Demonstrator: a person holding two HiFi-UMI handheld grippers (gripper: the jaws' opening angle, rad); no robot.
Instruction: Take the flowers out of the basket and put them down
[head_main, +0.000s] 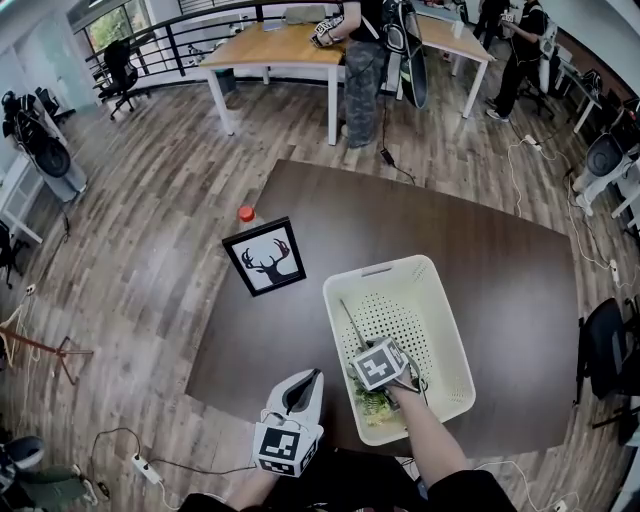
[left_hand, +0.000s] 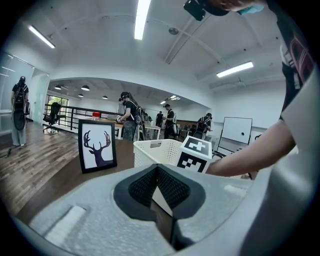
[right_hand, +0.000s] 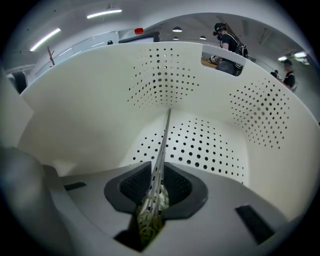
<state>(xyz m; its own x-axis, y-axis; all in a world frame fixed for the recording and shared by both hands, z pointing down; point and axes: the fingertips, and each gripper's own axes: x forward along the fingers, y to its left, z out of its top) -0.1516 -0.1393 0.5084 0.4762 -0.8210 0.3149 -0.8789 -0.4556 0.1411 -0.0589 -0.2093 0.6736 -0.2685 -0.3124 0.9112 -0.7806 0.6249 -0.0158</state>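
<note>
A white perforated basket stands on the dark table, near its front edge. The flowers lie inside the basket at its near end, a green-yellow bunch with a long thin stem reaching toward the far wall. My right gripper is down inside the basket. In the right gripper view its jaws are closed on the stem bundle, with the basket wall all around. My left gripper hovers left of the basket near the table's front edge; its jaws meet with nothing between them.
A framed deer picture stands on the table left of the basket, with a small red-capped object behind it at the table's edge. People stand by wooden tables at the back of the room.
</note>
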